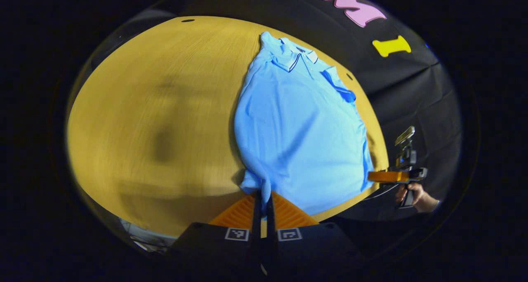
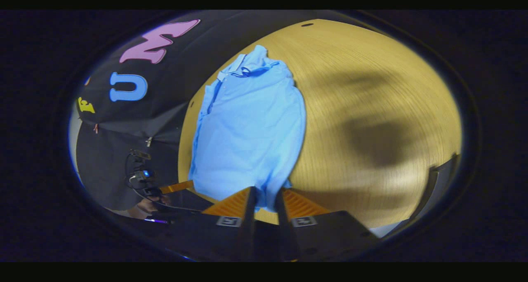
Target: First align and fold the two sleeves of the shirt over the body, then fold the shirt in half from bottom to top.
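Left gripper (image 1: 262, 199), in the left gripper view, is pinched tight on the hem corner of the light blue shirt (image 1: 297, 125), sleeves folded in, collar toward the table's (image 1: 156, 109) far edge. Right gripper (image 2: 264, 203), in the right gripper view, clamps the shirt's (image 2: 251, 129) other hem corner near the table's (image 2: 371, 88) near edge.

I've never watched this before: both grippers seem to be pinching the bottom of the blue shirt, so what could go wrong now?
The left gripper and right gripper each pinch just a small bit of the shirt hem, so it may slip out. The far sleeve lies loosely over the body and could shift during lifting.
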Available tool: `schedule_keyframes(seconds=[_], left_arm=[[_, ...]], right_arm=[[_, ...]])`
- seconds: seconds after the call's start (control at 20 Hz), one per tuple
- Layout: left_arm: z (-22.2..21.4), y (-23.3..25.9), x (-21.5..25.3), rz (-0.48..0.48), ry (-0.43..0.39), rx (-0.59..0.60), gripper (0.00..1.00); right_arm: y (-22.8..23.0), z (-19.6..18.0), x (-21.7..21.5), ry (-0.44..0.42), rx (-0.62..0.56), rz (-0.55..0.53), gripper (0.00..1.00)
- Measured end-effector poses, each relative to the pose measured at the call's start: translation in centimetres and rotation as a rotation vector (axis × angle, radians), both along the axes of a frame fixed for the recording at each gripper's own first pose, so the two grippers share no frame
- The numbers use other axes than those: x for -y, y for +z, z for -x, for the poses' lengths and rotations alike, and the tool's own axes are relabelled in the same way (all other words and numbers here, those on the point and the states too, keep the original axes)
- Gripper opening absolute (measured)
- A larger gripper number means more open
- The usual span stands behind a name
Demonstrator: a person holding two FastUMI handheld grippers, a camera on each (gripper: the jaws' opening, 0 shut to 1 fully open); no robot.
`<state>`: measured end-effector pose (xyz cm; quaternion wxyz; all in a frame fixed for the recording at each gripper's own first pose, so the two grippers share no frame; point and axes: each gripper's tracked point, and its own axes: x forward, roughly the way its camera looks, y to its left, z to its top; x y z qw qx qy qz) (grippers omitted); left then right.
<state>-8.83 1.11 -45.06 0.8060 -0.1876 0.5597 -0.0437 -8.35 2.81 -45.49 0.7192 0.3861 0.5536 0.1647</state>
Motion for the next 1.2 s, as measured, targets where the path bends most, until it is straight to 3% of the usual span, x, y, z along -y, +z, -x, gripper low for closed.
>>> schedule_keyframes(seconds=[0.15,0.3,0.35,0.4,0.5,0.95,1.0,1.2], left_arm=[[-0.6,0.1,0.0,0.003,0.002,0.016,0.06],[-1.7,0.3,0.0,-0.042,-0.033,0.06,0.06],[-2.0,0.5,0.3,-0.042,-0.046,0.07,0.06],[-2.5,1.0,0.7,-0.041,-0.055,0.083,0.06],[-3.9,2.4,1.1,-0.039,-0.066,0.12,0.06],[-12.0,10.6,2.0,-0.044,-0.085,0.316,0.06],[-13.3,11.6,1.9,-0.046,-0.084,0.336,0.06],[-18.0,14.5,0.6,-0.086,-0.089,0.406,0.06]], right_arm=[[0.2,-0.1,-1.5,0.005,0.008,-0.064,0.02],[1.8,-1.0,-2.9,-0.011,0.025,-0.185,0.12],[2.4,-1.5,-3.0,-0.029,0.033,-0.218,0.07],[3.1,-2.2,-3.2,-0.047,0.045,-0.252,0.12],[5.1,-3.6,-3.3,-0.069,0.082,-0.31,0.07],[12.8,-9.8,-2.8,0.022,0.327,-0.297,0.07],[13.7,-11.0,-2.7,0.024,0.353,-0.294,0.1],[16.6,-15.8,-1.3,0.024,0.45,-0.263,0.07]])
